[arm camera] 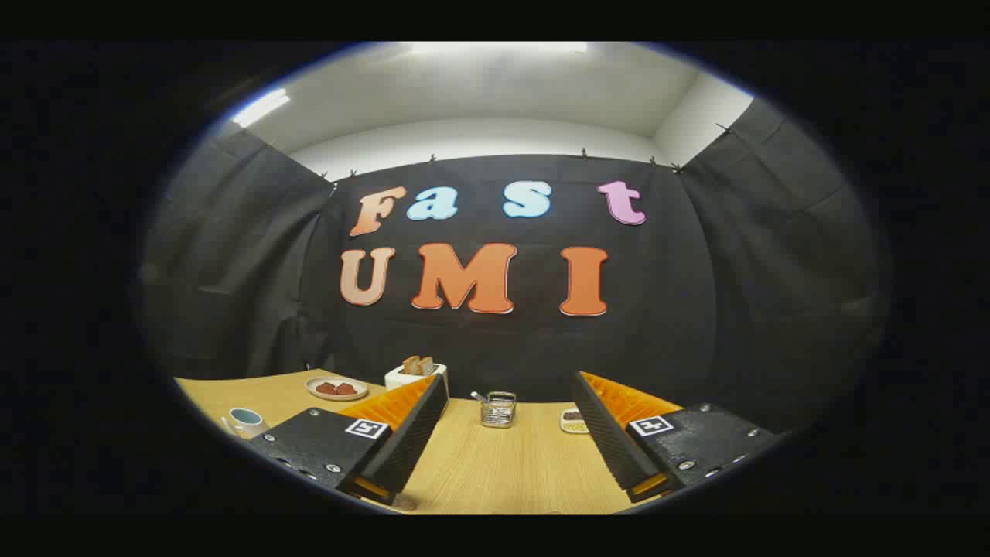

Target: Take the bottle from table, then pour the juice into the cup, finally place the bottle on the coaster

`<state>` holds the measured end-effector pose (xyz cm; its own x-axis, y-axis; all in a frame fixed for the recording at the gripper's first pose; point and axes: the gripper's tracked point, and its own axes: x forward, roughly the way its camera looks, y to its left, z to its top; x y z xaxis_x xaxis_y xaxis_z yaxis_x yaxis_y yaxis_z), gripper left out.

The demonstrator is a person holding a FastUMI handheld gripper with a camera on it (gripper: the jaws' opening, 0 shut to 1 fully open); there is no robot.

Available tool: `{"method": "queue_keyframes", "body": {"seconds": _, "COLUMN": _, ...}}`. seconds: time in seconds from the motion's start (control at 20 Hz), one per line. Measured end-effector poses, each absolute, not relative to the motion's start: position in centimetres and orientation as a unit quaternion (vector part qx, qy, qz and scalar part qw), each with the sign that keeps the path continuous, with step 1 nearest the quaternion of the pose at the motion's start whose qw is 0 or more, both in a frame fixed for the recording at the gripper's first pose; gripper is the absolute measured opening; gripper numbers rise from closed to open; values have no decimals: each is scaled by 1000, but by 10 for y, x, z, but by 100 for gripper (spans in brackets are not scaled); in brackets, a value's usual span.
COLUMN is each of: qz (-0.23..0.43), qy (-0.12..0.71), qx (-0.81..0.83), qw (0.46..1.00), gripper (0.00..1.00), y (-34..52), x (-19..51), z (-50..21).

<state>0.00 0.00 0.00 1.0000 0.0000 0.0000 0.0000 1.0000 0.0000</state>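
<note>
Ridged fingers (421,418) on black screwed blocks with square tag markers (366,428)

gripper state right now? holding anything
gripper: open, jaws spread wide above the wooden table, holding nothing; a small glass jar stands beyond them.

Bare table (503,472) between parted tongs (510,387); wire basket (497,410) beyond.

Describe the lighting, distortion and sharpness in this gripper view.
Gripper view: bright ceiling strip lights glare white; fisheye bends the light wooden table edge into a curve; the small wire basket and white toaster holding bread look soft and tiny; the open gripper holds nothing, fingers sharp.
</note>
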Motion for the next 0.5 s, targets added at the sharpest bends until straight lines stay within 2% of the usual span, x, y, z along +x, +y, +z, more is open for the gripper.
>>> {"method": "queue_keyframes", "body": {"seconds": 0.5, "qz": 38, "qy": -7, "qx": -18, "qw": 999, "gripper": 97, "y": 39, "x": -4, "z": 18}}
